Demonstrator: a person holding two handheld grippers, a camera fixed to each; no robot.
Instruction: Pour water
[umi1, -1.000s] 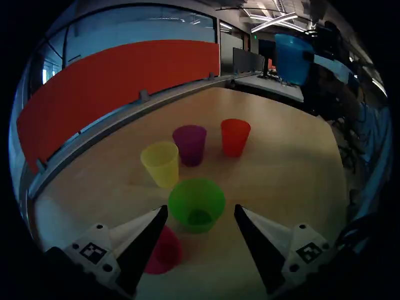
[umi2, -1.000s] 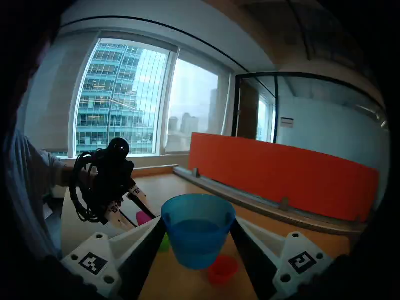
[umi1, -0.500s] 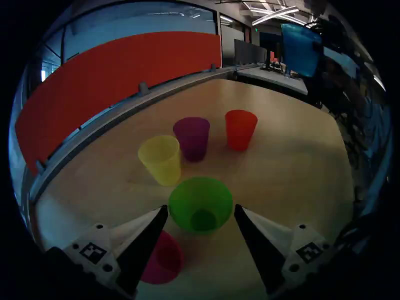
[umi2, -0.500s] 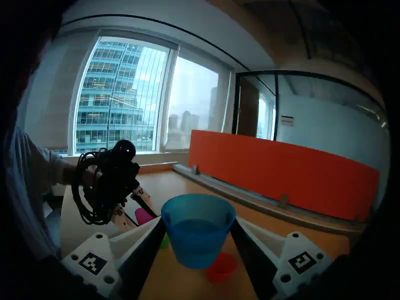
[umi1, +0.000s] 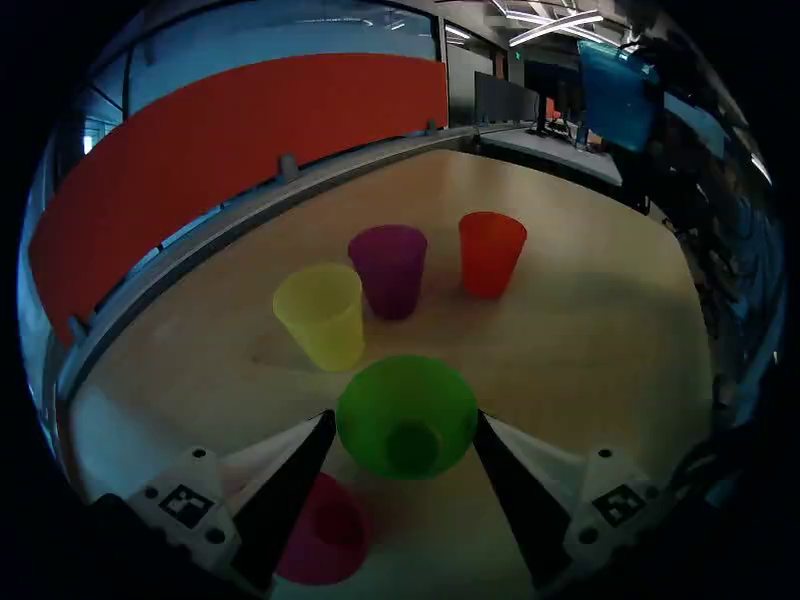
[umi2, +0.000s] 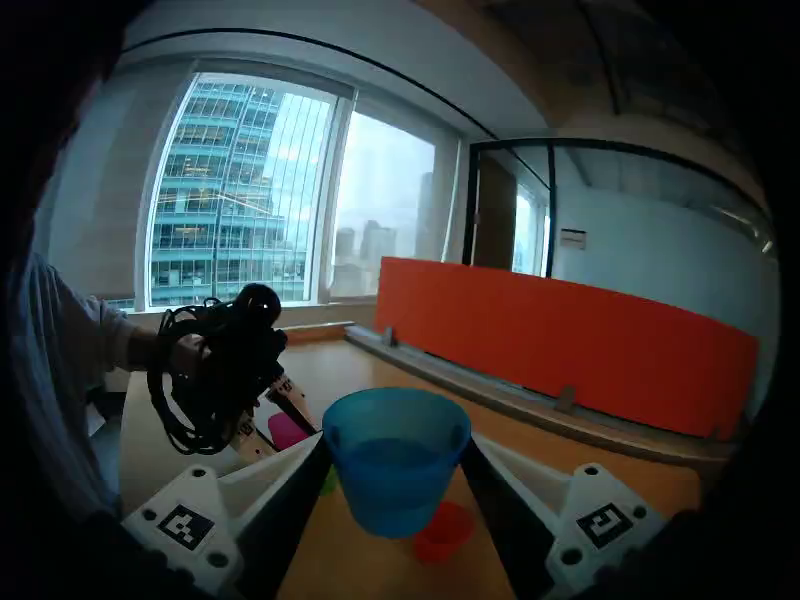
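Judging by the level water, you have not begun pouring. Your left hand-held gripper (umi1: 400, 413) is spread wide, its fingers flanking the green cup (umi1: 407, 415), which looks empty; I cannot tell whether they touch it. Left to right on the desk (umi1: 590, 330) stand the pink cup (umi1: 320, 530), yellow cup (umi1: 322, 315), purple cup (umi1: 389, 268) and orange cup (umi1: 491, 252). Your right hand-held gripper (umi2: 395, 438) is clenched on the blue cup (umi2: 397, 460), upright in the air; carrying it over and tipping remain. The left gripper view gives you the cups' layout; the right gripper view gives you the water's surface.
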